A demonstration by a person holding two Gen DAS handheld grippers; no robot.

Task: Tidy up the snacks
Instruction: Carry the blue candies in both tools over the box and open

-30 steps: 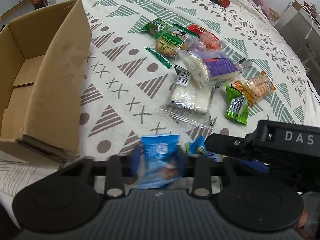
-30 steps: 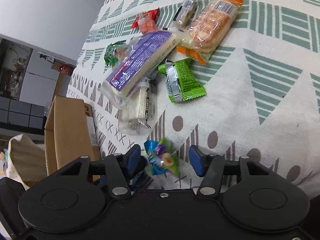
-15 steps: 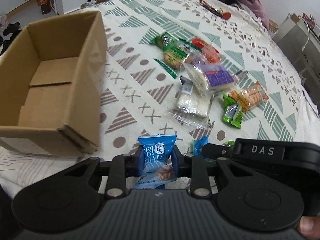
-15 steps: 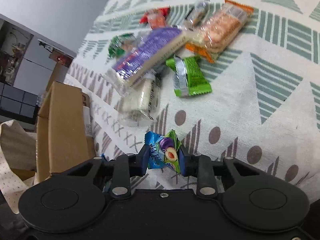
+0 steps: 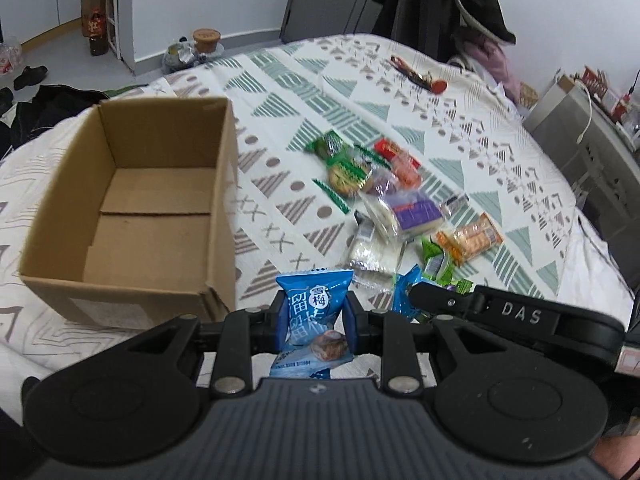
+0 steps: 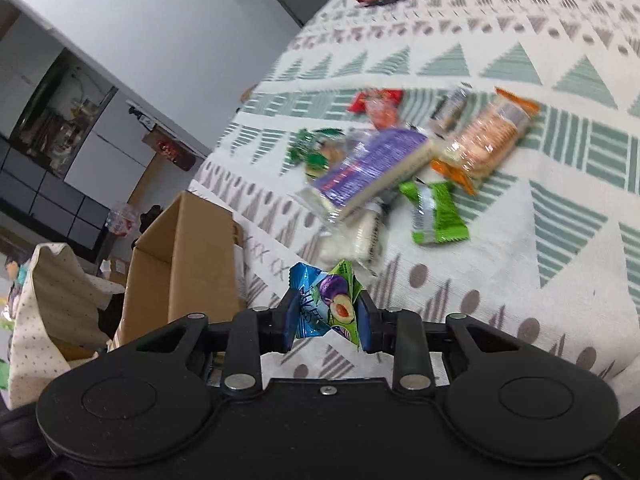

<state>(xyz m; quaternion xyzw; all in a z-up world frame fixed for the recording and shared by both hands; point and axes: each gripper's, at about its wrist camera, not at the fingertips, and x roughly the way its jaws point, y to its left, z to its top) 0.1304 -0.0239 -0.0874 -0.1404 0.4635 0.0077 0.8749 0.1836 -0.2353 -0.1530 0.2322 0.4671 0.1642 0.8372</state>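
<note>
The left gripper (image 5: pixel 315 317) is clamped on a blue packet (image 5: pixel 313 312), held above the tablecloth (image 5: pixel 280 92) just right of the box's (image 5: pixel 132 216) near corner. The right gripper (image 6: pixel 327 312) is clamped on a plum candy (image 6: pixel 326 306), also lifted off the cloth. The open cardboard box stands near the cloth's left edge. The remaining snacks (image 5: pixel 396 208) lie heaped toward the middle, well right of the box.
</note>
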